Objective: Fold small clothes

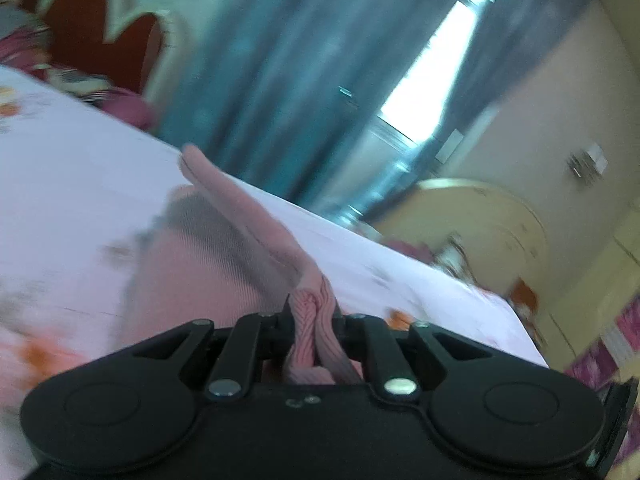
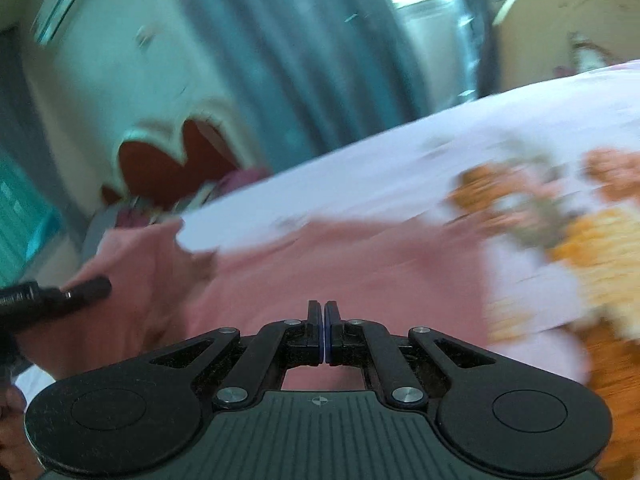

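Note:
A small pink garment lies on a white floral bedsheet. My left gripper is shut on a ribbed edge of the pink garment and lifts it, so a taut fold runs up and away from the jaws. In the right wrist view the pink garment spreads across the sheet just ahead of my right gripper, whose jaws are pressed together with nothing seen between them. The left gripper shows at the left edge, holding up a pink flap. Both views are motion-blurred.
A red headboard with a cream scalloped frame stands at the bed's far end, with striped and pink bedding below it. Teal curtains and a bright window lie beyond the bed. Orange flower prints cover the sheet at right.

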### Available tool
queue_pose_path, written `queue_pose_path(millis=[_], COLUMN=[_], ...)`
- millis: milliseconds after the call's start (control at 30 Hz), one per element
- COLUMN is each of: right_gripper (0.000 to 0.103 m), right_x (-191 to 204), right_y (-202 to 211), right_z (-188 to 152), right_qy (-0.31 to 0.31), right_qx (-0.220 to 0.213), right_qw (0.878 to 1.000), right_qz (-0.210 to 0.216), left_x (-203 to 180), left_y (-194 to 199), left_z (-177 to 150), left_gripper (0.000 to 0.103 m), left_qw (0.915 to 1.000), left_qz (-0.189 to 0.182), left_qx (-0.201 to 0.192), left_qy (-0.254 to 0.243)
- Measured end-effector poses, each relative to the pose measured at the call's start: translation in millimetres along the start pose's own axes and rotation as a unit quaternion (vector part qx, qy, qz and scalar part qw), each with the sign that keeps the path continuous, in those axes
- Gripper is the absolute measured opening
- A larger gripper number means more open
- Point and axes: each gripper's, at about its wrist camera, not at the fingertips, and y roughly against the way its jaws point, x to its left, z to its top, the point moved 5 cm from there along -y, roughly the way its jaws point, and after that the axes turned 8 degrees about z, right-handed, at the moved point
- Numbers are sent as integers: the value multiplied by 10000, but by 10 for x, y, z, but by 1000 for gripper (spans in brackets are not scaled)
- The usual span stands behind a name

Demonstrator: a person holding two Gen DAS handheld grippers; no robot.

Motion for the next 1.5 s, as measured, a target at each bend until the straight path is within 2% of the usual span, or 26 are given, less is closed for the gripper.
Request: queue_pose_path(millis=[133, 167, 200, 233, 267, 300, 333, 367, 433, 533, 600, 700, 833, 900, 1033, 1200, 1300, 1367, 1433, 1500], right_gripper=[2, 2, 2, 3, 9, 22, 61, 69, 69, 45, 37, 36, 36, 36, 36, 36, 36, 36, 36, 36], right_x=[-479, -576, -678, -764, -812, -869, -879, -853, -843, -764, -667, -554, -544, -547, -622, -645, -686, -685, -589, -513], right_y=[433, 525, 595, 633, 648, 668, 714, 769, 775, 605, 439, 210, -108, -234, -315, -475, -473, -543, -679, -741], right_z=[154, 171, 176, 177, 167, 163, 167, 175, 178, 138, 80, -6, -83, -118, -88, -65, 13, 25, -1, 4], right_qy=[-274, -357, -479, -604, -713, -784, -732, -626, -735, -875, -824, -727, -564, -501, -465, -639, -801, -972, -881, -620], right_qx=[-128, -155, -169, -112, -3, 63, 7, -113, -90, 142, 375, 671, 1094, 1253, 1191, 1462, 1333, 1421, 1721, 1763], right_qw=[9995, 9992, 9987, 9979, 9972, 9969, 9973, 9975, 9956, 9916, 9903, 9889, 9884, 9873, 9898, 9843, 9852, 9812, 9745, 9760], right_qz=[-118, -77, 47, 178, 225, 93, 74, 299, 577, 946, 1053, 1108, 889, 839, 627, 748, 717, 875, 1136, 1116], left_x=[-775, -955, -1089, -1153, -1190, -1208, -1199, -1156, -928, -527, -203, 136, 224, 243, 307, 405, 471, 495, 480, 458], left_y=[-376, -539, -732, -877, -921, -832, -681, -535, -261, -43, -47, -105, -315, -286, -222, -310, -339, -353, -335, -344], left_z=[-437, -620, -822, -1000, -1134, -1171, -1142, -1085, -889, -578, -429, -360, -417, -444, -465, -418, -406, -397, -339, -250], left_gripper=[11, 15, 26, 27, 25, 31, 35, 36, 34, 32, 31, 31, 29, 29, 29, 29, 29, 29, 29, 29], left_qw=[9972, 9942, 9878, 9797, 9731, 9740, 9766, 9783, 9851, 9917, 9925, 9928, 9911, 9909, 9921, 9917, 9915, 9912, 9922, 9936], left_qz=[-339, -341, -318, -235, -186, -294, -453, -521, -388, 209, 575, 821, 731, 720, 571, 340, 202, 147, 91, 14], left_qx=[549, 809, 1197, 1658, 1999, 1931, 1700, 1543, 1174, 678, 640, 706, 1020, 1005, 983, 1146, 1227, 1263, 1172, 988], left_qy=[-386, -626, -939, -1106, -1134, -1148, -1234, -1285, -1196, -1070, -864, -522, -448, -528, -531, -477, -389, -366, -426, -555])
